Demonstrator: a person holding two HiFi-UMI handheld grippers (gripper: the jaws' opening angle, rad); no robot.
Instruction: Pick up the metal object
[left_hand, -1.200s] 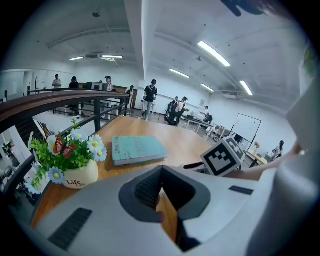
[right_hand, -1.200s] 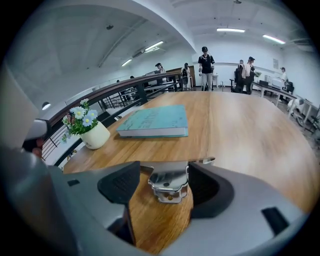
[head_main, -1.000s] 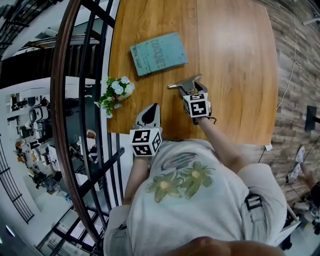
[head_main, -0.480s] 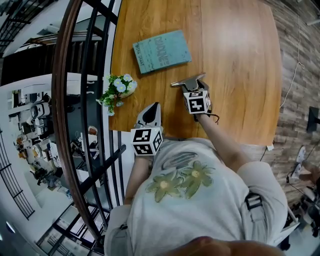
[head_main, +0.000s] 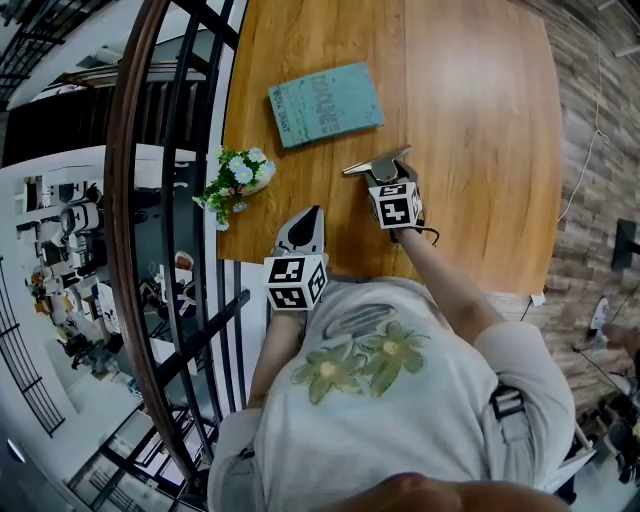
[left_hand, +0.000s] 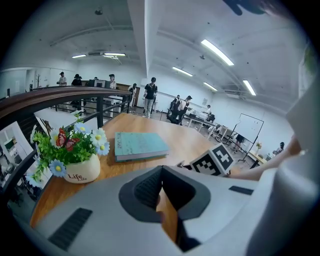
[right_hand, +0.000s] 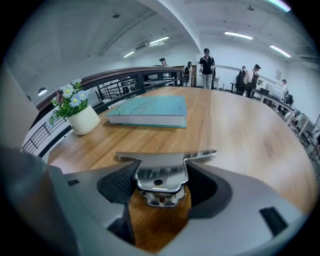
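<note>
The metal object (right_hand: 161, 171) is a shiny clip-like piece with a wide flat bar across its far end. My right gripper (right_hand: 160, 184) is shut on it, one dark pad pressing each side. In the head view the metal object (head_main: 374, 164) sticks out past my right gripper (head_main: 386, 177) over the middle of the wooden table (head_main: 470, 120). I cannot tell whether it touches the wood. My left gripper (head_main: 304, 222) hovers at the table's near edge, shut with nothing in it, and the pads (left_hand: 150, 189) meet at their tips.
A teal book (head_main: 325, 103) lies flat beyond both grippers. A small white pot of artificial flowers (head_main: 236, 182) stands at the table's left edge, beside a dark railing (head_main: 150, 150) with a drop to a lower floor. People stand far off in the hall.
Almost nothing; the head view has drifted slightly. The right gripper stays shut on the metal object in the same spot, and the left gripper has not moved.
</note>
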